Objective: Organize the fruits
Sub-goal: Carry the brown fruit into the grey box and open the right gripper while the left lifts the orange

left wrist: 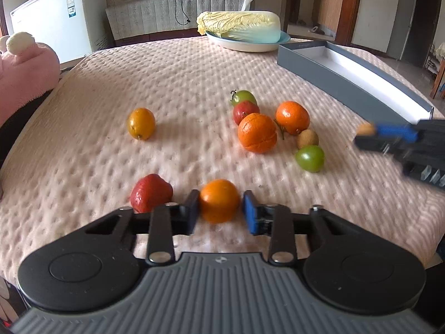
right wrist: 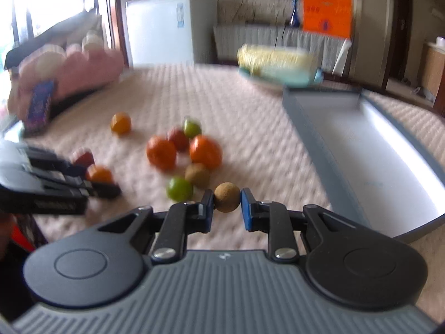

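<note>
Through my left wrist camera, my left gripper (left wrist: 221,211) is clamped on a small orange fruit (left wrist: 219,200), one pad against each side, low over the quilted tablecloth (left wrist: 180,78). A red fruit (left wrist: 151,193) sits just left of it. Farther out lies a cluster of oranges (left wrist: 257,132), with a lone yellow-orange fruit (left wrist: 141,123) well apart to the left. The grey tray (left wrist: 331,69) stands at the right.

Through my right wrist camera, blurred, my right gripper (right wrist: 227,204) pinches a small round brown fruit (right wrist: 227,197) between its pads, near a green fruit (right wrist: 179,189) and beside the tray's near end.
</note>
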Demonstrator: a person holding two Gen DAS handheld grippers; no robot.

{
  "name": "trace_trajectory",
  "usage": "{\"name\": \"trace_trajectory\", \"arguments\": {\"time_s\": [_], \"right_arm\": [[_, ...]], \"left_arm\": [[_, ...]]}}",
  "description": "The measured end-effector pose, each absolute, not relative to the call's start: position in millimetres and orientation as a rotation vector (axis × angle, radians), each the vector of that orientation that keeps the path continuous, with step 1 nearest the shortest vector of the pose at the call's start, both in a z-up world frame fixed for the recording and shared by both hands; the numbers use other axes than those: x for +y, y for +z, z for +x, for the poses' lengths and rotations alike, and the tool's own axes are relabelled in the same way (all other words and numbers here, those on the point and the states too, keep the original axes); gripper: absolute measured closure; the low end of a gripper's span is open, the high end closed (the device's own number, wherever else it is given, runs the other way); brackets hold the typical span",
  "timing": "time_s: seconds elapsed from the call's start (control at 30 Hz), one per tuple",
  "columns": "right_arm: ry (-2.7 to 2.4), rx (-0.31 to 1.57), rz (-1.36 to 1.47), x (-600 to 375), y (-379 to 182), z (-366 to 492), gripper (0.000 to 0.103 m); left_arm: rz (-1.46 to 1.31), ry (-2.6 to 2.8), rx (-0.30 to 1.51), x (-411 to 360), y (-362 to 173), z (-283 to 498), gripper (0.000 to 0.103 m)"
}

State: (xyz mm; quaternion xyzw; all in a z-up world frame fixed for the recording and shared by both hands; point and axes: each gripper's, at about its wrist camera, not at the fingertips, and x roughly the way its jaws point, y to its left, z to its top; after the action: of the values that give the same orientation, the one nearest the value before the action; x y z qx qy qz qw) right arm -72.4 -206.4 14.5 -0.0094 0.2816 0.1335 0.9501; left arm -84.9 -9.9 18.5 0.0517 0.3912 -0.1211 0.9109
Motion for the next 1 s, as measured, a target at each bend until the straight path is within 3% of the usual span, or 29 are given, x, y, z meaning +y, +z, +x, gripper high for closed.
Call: {"name": "trace_trajectory", "arguments": {"time_s": [0.2,0.47,0.67,1.0], "right_arm": [[0.029,0.443,0.086,-252.1,32.6,-66.5,0.079],[-0.126,0.635,0.157,-301.2,-5.3,-18.9,0.08],[-0.086,0.675,0.118,-288.2,-3.9,-31.7,0.08],[0.045,0.689,0.324,-285.8,7.8,-53.3,0.078]], "left_arm": [[0.102,-0.294,0.753,-13.9,26.4,-91.7,0.068],[0.051,-0.317,0.723,-15.5,33.2,-88.4,0.068],[0.036,-0.356,0.714,-33.0,35.0,-83.4,0.068],[-0.005,-0.422,0.662,-66.9,51.8,-79.9,0.068]]}}
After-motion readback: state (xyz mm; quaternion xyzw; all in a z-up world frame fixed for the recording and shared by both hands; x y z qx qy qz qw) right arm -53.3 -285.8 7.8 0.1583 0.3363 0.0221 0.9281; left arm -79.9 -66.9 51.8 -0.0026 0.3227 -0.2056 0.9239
